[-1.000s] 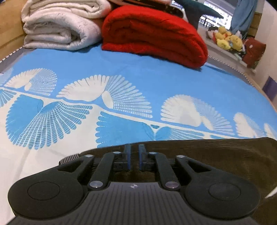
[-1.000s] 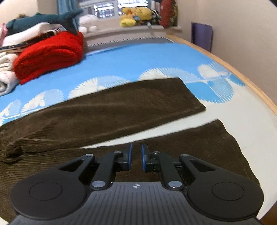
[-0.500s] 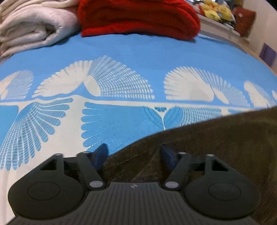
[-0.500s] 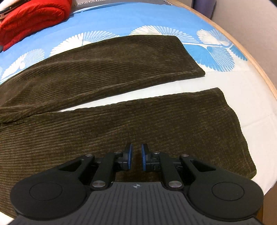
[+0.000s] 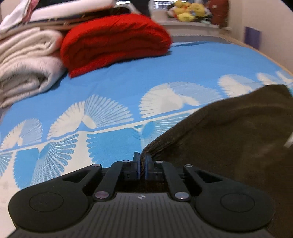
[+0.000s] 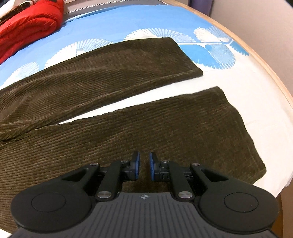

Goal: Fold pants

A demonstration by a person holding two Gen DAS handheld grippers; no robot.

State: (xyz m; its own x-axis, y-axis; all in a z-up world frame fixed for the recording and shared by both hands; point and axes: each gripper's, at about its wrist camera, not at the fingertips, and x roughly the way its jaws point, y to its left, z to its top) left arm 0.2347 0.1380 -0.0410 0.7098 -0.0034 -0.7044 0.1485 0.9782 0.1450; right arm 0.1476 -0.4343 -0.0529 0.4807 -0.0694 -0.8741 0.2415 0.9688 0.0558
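Observation:
Dark brown corduroy pants (image 6: 128, 87) lie spread on the bed, both legs running to the right with a strip of sheet between them. My right gripper (image 6: 143, 164) hovers over the near leg (image 6: 164, 131), fingers a small gap apart, holding nothing. In the left wrist view my left gripper (image 5: 142, 164) is shut on the edge of the pants (image 5: 228, 137), and the cloth rises from the sheet to the right of the fingers.
A blue and white patterned sheet (image 5: 128, 87) covers the bed. A folded red blanket (image 5: 113, 40) and white blankets (image 5: 23, 60) are stacked at the far side. Plush toys (image 5: 186, 12) sit on a ledge. The bed's wooden edge (image 6: 256, 60) curves at right.
My left gripper opened over the pants edge, then shut on it and lifted the cloth. My right gripper moved down and forward over the near leg and opened slightly.

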